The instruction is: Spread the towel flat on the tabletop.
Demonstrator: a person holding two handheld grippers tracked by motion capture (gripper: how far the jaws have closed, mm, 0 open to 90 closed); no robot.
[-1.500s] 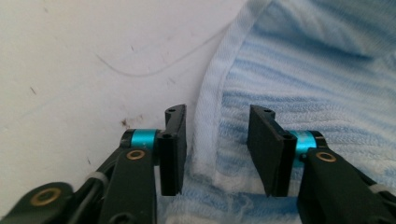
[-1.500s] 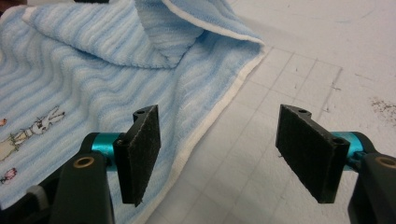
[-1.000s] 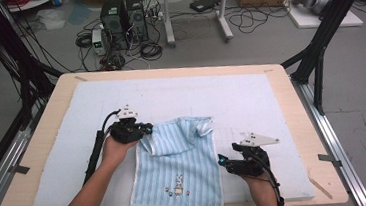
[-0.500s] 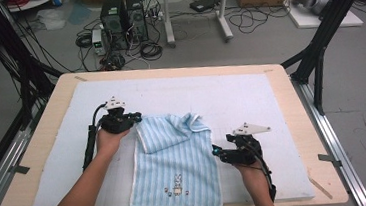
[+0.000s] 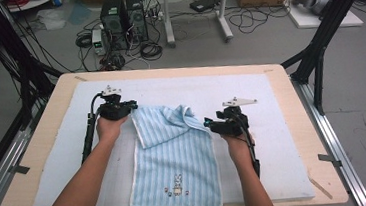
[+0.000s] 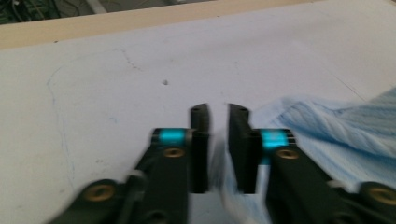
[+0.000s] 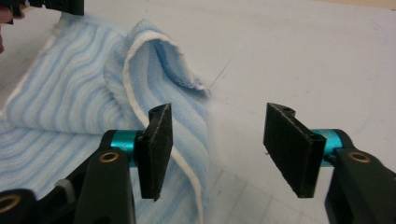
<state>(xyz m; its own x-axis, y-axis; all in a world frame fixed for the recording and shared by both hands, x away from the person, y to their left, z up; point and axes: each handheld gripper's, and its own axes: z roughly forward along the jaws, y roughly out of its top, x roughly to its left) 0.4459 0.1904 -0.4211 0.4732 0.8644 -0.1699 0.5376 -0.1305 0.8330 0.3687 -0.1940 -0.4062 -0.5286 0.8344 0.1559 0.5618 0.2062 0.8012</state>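
Both hands shifted toward the far edge, folding the towel's top over. Left gripper point(image 5: 132, 106) jaws just opening, a narrow gap, nothing pinched, at the blue striped towel point(image 5: 176, 159) corner. Right gripper point(image 7: 217, 140) jaws just closing, wide apart, empty, beside a rumpled fold. White padded mat point(image 5: 284, 139) on wooden table point(image 5: 34, 151); computer towers point(image 5: 123, 15), cables on grey floor. Small bunny print point(image 5: 177, 189), white tag at hem; no legible writing.

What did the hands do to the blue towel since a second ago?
The left gripper slid left along the table and its jaws have just been opening, letting go of the towel corner. The right gripper slid away to the right, jaws closing somewhat, nothing between them. The towel's far edge now lies folded over; its near end with the bunny stayed put.
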